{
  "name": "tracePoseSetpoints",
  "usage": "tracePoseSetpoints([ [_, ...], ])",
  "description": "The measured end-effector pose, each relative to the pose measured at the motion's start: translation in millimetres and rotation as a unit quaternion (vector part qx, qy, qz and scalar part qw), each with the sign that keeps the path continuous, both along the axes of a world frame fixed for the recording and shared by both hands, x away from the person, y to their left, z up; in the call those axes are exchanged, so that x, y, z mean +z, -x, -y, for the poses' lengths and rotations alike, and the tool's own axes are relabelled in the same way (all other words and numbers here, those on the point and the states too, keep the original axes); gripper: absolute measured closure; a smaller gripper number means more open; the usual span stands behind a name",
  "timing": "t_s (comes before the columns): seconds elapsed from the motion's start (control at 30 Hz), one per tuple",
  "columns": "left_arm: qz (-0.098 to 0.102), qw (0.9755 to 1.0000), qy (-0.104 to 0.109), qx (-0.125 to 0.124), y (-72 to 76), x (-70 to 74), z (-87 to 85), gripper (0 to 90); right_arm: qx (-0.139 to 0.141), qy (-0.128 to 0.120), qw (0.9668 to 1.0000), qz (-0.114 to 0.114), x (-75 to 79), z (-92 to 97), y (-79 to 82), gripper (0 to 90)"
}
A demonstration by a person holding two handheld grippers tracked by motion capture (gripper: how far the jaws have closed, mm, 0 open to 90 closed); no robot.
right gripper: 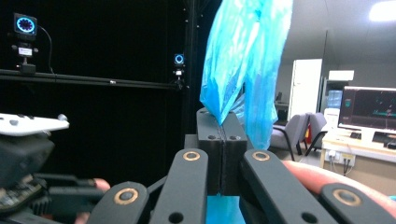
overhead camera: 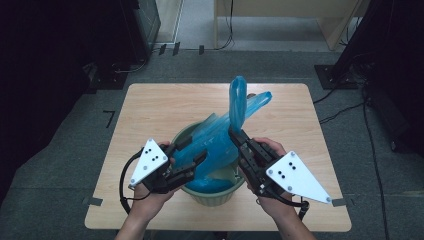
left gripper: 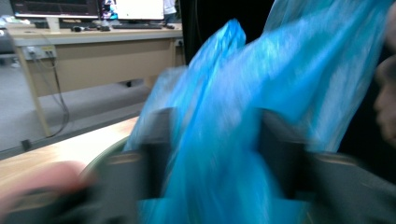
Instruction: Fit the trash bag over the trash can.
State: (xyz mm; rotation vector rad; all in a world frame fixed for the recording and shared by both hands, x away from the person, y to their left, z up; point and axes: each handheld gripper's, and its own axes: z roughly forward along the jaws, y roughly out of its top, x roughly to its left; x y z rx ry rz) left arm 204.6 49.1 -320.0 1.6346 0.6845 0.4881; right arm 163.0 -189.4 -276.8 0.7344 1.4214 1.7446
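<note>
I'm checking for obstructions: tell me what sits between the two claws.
In the high view, blue plastic bag spans the stretch between the left claw and the right claw, rising out of the green bucket beneath them.

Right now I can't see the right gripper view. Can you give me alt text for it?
The right gripper has its two black jaws pressed together on a fold of the blue plastic bag, which rises above them against a dark backdrop. The left gripper shows at the lower left, and a desk with a monitor stands at the far right.
</note>
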Motion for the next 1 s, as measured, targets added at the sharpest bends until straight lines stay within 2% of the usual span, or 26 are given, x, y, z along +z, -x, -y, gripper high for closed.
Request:
tracePoseSetpoints([
  [0.07, -0.004, 0.9996, 0.026, -0.008, 0.1, -3.4, -4.2, 80.6, 0.002, 0.004, 1.0, 0.004, 1.6, 0.9, 3.2, 90.0],
  [0.1, -0.003, 0.9993, 0.037, -0.009, 0.5, -5.0, -6.9, 87.5, 0.007, 0.006, 1.0, 0.004, 2.3, 1.5, 4.9, 88.1],
  [0.13, -0.002, 0.9988, 0.048, -0.008, 0.9, -6.7, -9.8, 90.0, 0.013, 0.009, 0.9999, 0.004, 3.0, 2.2, 6.8, 83.9],
  [0.2, -0.007, 0.9972, 0.074, -0.011, 1.0, -10.5, -18.0, 90.0, 0.018, 0.019, 0.9996, 0.011, 4.2, 3.4, 10.8, 74.6],
  [0.27, -0.011, 0.9943, 0.105, -0.011, 1.4, -14.9, -28.2, 90.0, 0.023, 0.031, 0.9991, 0.017, 4.2, 5.3, 15.2, 66.4],
  [0.3, -0.016, 0.9921, 0.124, -0.011, 1.5, -17.4, -33.6, 90.0, 0.025, 0.035, 0.9989, 0.016, 3.8, 6.6, 16.6, 63.3],
  [0.47, -0.026, 0.9826, 0.184, -0.006, 1.1, -31.9, -56.9, 90.0, 0.019, 0.049, 0.9986, 0.009, -7.7, 14.3, 20.5, 56.6],
  [0.53, -0.024, 0.9809, 0.193, -0.004, 2.7, -36.4, -62.4, 90.0, 0.014, 0.049, 0.9987, -0.002, -15.0, 16.9, 18.3, 55.1],
  [0.63, -0.013, 0.9806, 0.196, -0.003, 6.3, -41.2, -67.0, 90.0, 0.012, 0.039, 0.9988, -0.027, -25.9, 20.1, 11.2, 53.5],
  [0.7, -0.01, 0.9802, 0.198, -0.003, 8.6, -43.2, -68.1, 90.0, 0.016, 0.017, 0.9985, -0.049, -30.3, 22.6, 5.5, 53.5],
  [0.77, -0.006, 0.9809, 0.195, 0.0, 10.3, -44.6, -68.4, 90.0, 0.027, -0.01, 0.9971, -0.071, -31.6, 24.4, 0.6, 53.4],
  [0.83, -0.001, 0.9822, 0.188, 0.004, 12.2, -45.3, -67.3, 90.0, 0.036, -0.03, 0.9957, -0.08, -30.6, 23.3, -0.8, 52.8],
  [0.93, 0.008, 0.9837, 0.18, 0.006, 15.6, -46.0, -63.5, 90.0, 0.056, -0.046, 0.9937, -0.085, -26.1, 17.9, 3.5, 50.8],
  [1.0, 0.012, 0.9844, 0.176, 0.008, 17.1, -46.4, -61.2, 90.0, 0.059, -0.048, 0.9937, -0.082, -23.3, 13.7, 7.2, 49.0],
])
